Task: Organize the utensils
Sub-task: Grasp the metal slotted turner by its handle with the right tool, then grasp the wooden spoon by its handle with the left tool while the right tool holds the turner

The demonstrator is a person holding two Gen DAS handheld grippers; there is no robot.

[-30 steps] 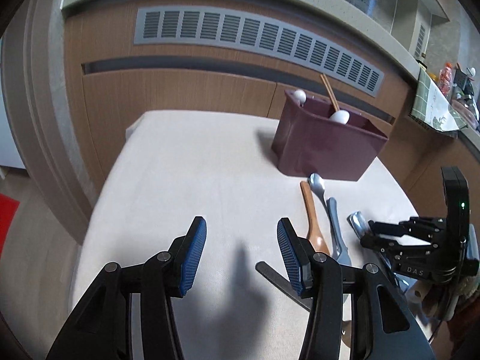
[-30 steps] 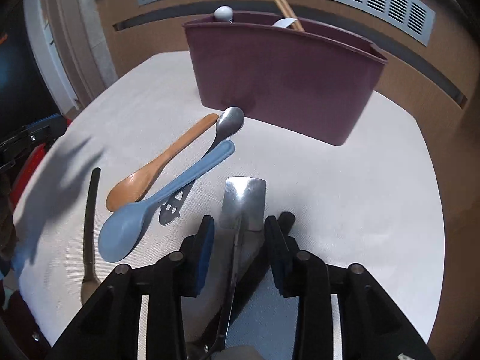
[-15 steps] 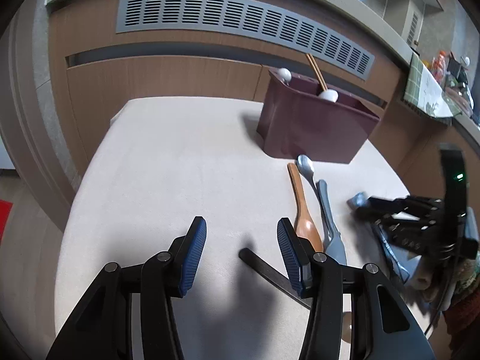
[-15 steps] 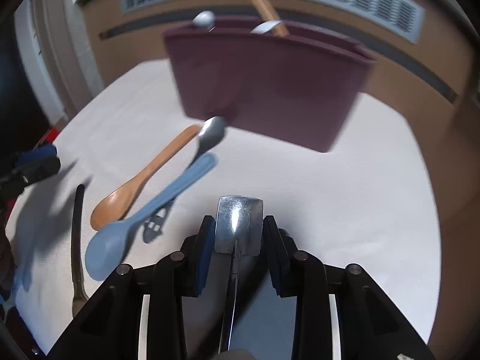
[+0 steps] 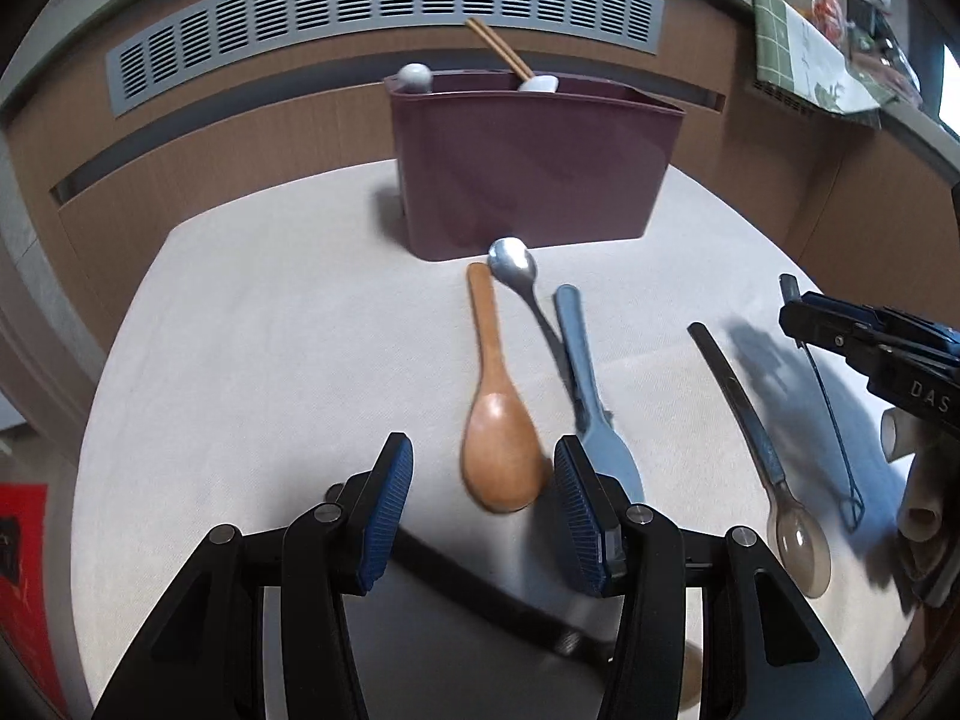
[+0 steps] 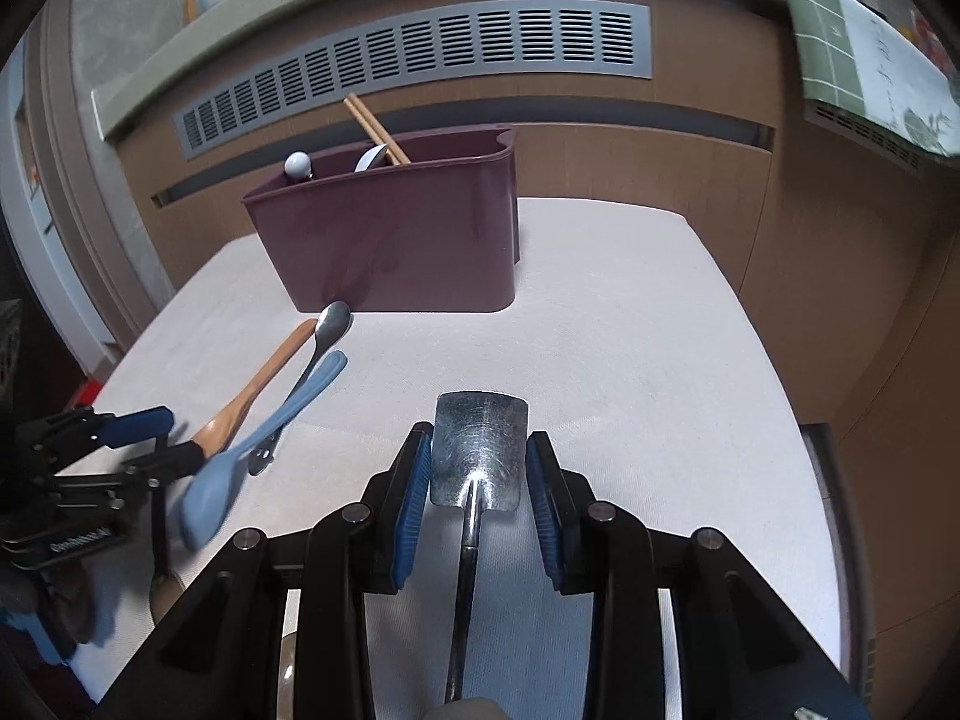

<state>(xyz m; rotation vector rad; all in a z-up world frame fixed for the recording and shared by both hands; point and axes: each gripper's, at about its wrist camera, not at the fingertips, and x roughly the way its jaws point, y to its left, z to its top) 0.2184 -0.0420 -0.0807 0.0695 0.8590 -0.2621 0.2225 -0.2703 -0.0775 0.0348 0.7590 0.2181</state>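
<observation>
My right gripper (image 6: 480, 468) is shut on the flat blade of a metal shovel spoon (image 6: 480, 438), held above the cloth; its thin handle runs back under the gripper. My left gripper (image 5: 483, 504) stands open low over the cloth, with the bowl of a wooden spoon (image 5: 501, 456) just ahead between its fingers. A blue spoon (image 5: 585, 384) lies against its right finger, and a metal spoon (image 5: 513, 264) lies beside them. The maroon utensil bin (image 5: 528, 162) stands behind, holding chopsticks (image 5: 498, 48) and white-ended utensils. The right gripper (image 5: 792, 315) shows at the right edge.
A brown translucent spoon (image 5: 756, 432) lies right of the blue one. A dark handle (image 5: 480, 582) runs under my left gripper. The table (image 6: 630, 330) is covered in pale cloth, with a wooden cabinet and vent grille (image 6: 420, 60) behind it.
The right jaws closed onto the shovel spoon's blade and lifted it off the cloth, backing from the bin. The left gripper swung right, bringing the wooden spoon between its fingers.
</observation>
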